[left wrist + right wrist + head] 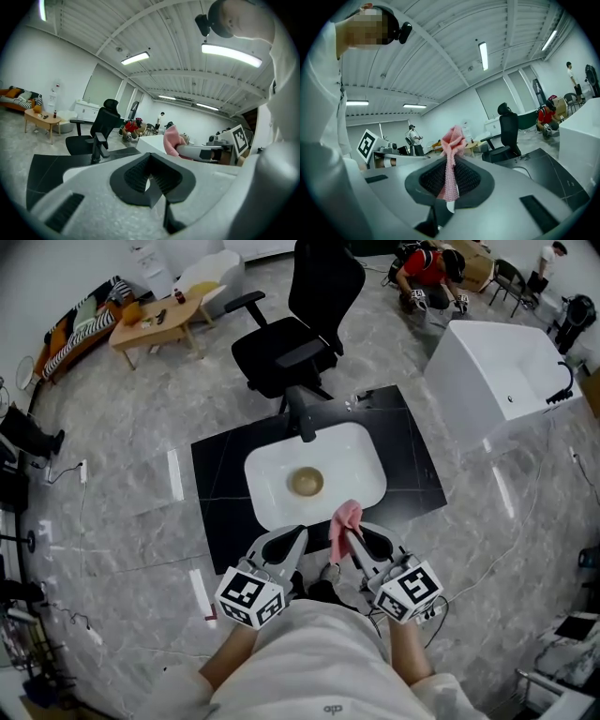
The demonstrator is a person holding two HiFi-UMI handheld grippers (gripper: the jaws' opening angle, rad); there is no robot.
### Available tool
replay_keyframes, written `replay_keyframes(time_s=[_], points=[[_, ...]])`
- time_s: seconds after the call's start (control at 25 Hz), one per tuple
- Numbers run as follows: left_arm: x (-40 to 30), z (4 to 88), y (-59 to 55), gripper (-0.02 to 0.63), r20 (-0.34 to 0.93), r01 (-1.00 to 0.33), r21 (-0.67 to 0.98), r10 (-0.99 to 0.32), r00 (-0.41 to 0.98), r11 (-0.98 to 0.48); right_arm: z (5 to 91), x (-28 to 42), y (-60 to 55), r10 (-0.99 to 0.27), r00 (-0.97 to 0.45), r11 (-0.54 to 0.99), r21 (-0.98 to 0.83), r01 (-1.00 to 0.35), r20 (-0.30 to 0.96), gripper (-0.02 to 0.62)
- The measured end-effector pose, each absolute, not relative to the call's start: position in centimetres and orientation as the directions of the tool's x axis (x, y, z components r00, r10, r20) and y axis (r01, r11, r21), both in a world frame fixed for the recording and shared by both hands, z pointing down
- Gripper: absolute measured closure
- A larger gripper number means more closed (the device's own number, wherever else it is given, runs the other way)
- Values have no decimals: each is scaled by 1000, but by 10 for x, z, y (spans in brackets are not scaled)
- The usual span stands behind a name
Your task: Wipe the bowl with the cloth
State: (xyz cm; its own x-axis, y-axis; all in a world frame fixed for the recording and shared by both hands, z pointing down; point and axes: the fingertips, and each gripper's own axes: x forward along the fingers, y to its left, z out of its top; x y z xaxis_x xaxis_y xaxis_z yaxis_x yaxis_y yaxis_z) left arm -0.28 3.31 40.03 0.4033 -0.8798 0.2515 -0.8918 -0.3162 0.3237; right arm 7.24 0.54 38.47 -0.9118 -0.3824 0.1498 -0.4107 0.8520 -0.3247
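- My left gripper (289, 542), lower centre-left in the head view, has its 2 jaws pressed together with nothing between them. The left gripper view shows the same.
- The bowl (306, 482) stands upright at the centre of the head view, inside the white basin (367, 451) on the black mat (216, 465). It is apart from both grippers.
- Handling, as I judge it: the bowl looks small, rigid and smooth. It is probably light enough to slide or spin under wiping pressure. I would brace it at the rim, which requires the left jaws to open first.
- The cloth (345, 519), pink, hangs just right of centre, below the bowl in the frame and off the basin.
- Handling, as I judge it: the cloth is soft, limp and light, and it bunches readily. Take hold at 1 gathered fold, leaving a loose end free to wipe.
- My right gripper (352, 538), lower centre-right, is clamped on the cloth. The right gripper view shows a strip pinched between the pads, with a tuft standing beyond the tips.
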Motion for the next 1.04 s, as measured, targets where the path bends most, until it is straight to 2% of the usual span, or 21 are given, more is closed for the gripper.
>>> replay_keyframes(time_s=[1.04], points=[[16,404,34,595,249,-896,309,-883,399,-318,381,89,12,-400,-903,863,-269,-428,154,566]])
